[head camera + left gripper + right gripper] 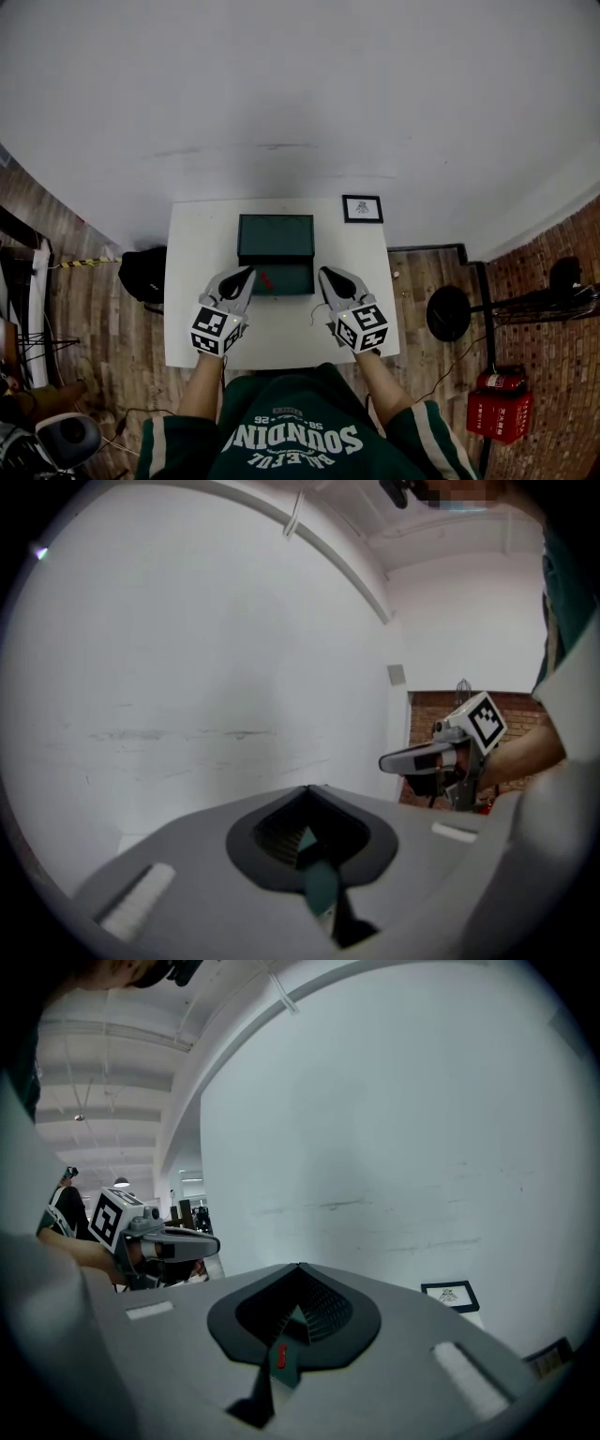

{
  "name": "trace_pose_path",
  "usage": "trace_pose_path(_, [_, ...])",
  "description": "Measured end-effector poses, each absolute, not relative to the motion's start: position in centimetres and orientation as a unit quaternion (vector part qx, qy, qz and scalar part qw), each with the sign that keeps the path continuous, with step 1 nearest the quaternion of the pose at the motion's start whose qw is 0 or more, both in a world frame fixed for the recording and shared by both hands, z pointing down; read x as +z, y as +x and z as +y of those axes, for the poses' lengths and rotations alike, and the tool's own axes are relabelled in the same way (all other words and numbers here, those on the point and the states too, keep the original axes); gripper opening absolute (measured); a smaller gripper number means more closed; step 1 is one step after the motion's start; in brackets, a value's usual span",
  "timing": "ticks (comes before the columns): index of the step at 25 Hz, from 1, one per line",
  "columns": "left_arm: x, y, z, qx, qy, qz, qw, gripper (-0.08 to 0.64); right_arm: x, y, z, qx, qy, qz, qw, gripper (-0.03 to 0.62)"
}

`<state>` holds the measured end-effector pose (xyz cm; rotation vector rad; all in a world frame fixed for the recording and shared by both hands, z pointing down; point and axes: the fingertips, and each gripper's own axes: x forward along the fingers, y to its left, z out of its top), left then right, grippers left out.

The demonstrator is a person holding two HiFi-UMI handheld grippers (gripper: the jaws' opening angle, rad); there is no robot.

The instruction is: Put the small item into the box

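Observation:
A dark green box point(276, 236) stands open in the middle of the white table point(281, 328), its lid raised at the back. The small red item point(265, 279) lies on the green of the box's lower half, near its left end; it also shows through the jaws' hollow as a red item point(280, 1356). My left gripper point(249, 272) hovers at the box's front left and my right gripper point(323, 273) at its front right. Both are shut, with their tips meeting and nothing held. The left gripper point(307, 789) and the right gripper point(298, 1266) point at the white wall.
A small framed picture point(363, 208) lies at the table's back right corner. On the wooden floor, a black bag point(142, 274) sits left of the table. A round black stand point(448, 312) and a red container point(500, 408) are to the right.

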<state>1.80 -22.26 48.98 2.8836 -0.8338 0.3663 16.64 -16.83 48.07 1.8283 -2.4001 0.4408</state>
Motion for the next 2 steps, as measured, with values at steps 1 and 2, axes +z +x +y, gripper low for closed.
trace_pose_path(1, [48.96, 1.79, -22.43, 0.121, 0.952, -0.275, 0.057, 0.051, 48.04, 16.60, -17.02, 0.144, 0.598, -0.787, 0.046, 0.001])
trace_pose_path(2, [48.93, 1.78, -22.59, 0.122, 0.952, -0.276, 0.055, 0.051, 48.01, 16.55, -17.22, 0.144, 0.598, -0.787, 0.046, 0.001])
